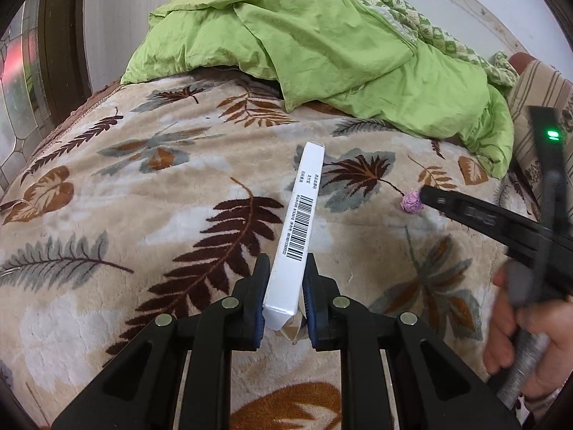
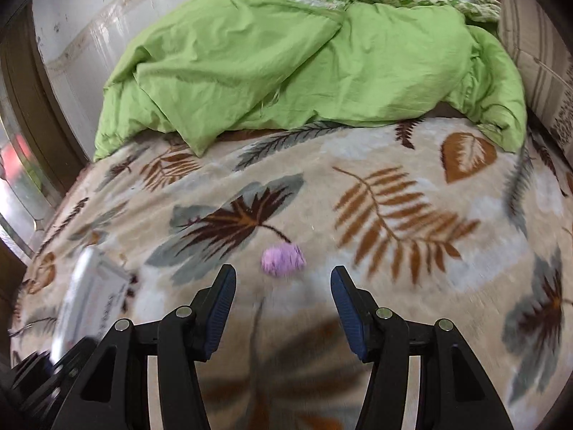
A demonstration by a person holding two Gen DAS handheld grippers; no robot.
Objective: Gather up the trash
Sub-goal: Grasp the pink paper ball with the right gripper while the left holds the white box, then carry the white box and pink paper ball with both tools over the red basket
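A long white carton (image 1: 299,229) with a barcode stands out from my left gripper (image 1: 284,268), which is shut on its near end above the leaf-patterned blanket (image 1: 143,215). A small crumpled pink paper ball (image 1: 412,202) lies on the blanket to the right, with a fingertip of my right gripper (image 1: 429,195) beside it. In the right wrist view the pink ball (image 2: 283,256) lies just ahead of my right gripper (image 2: 283,279), whose jaws stand open and empty. The white carton (image 2: 86,294) shows blurred at the left there.
A crumpled green duvet (image 1: 322,46) is heaped at the far side of the bed, the same duvet (image 2: 304,68) filling the back of the right wrist view. A striped pillow (image 1: 533,107) sits far right. A hand (image 1: 519,340) holds the right gripper's handle. A glass door (image 1: 18,107) stands at left.
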